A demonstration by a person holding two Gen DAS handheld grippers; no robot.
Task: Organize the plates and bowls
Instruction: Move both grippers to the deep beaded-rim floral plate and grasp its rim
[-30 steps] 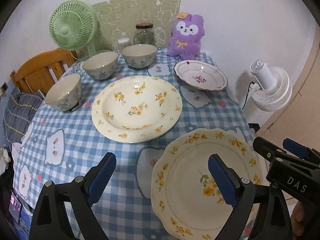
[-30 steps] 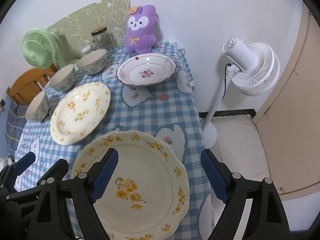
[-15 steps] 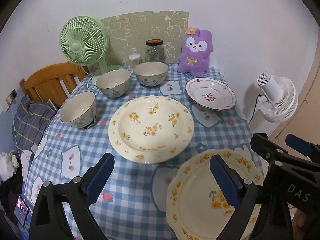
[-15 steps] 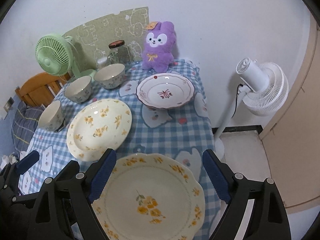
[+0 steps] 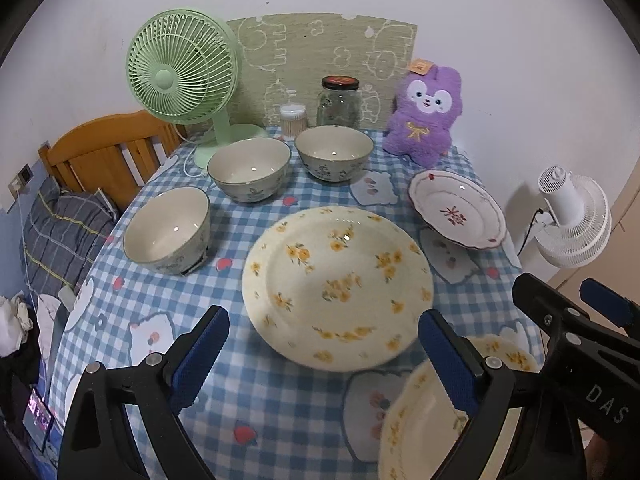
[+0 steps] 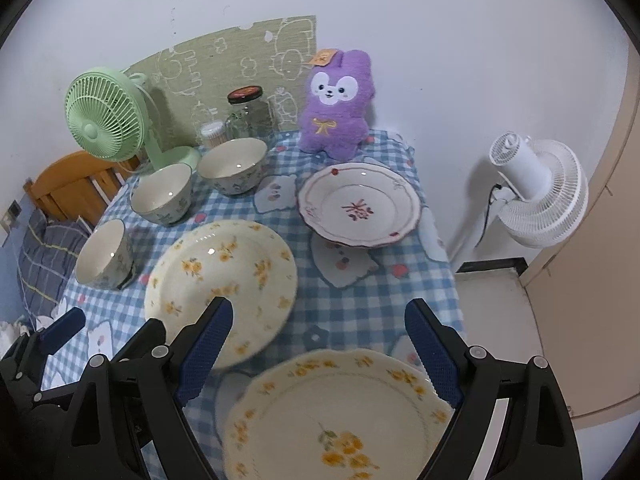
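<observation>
A large cream plate with yellow flowers (image 5: 338,286) (image 6: 222,276) lies mid-table. A scalloped yellow-flower plate (image 6: 340,416) (image 5: 420,412) lies at the near edge. A white plate with a red flower (image 5: 458,210) (image 6: 358,204) sits at the right. Three bowls curve along the left: near (image 5: 168,230) (image 6: 105,254), middle (image 5: 249,168) (image 6: 161,193), far (image 5: 334,152) (image 6: 232,164). My left gripper (image 5: 324,348) is open and empty above the near edge. My right gripper (image 6: 318,344) is open and empty over the scalloped plate, and shows at the right of the left wrist view (image 5: 576,320).
The table has a blue checked cloth (image 5: 256,400). At the back stand a green fan (image 5: 180,68), a glass jar (image 5: 339,100), a toothpick holder (image 5: 293,120) and a purple plush (image 5: 426,114). A white floor fan (image 6: 536,196) stands right of the table, a wooden chair (image 5: 104,152) to the left.
Both grippers have pulled back and up from the table. The plates and bowls sit lower and farther in both views. Both stay open and empty.
</observation>
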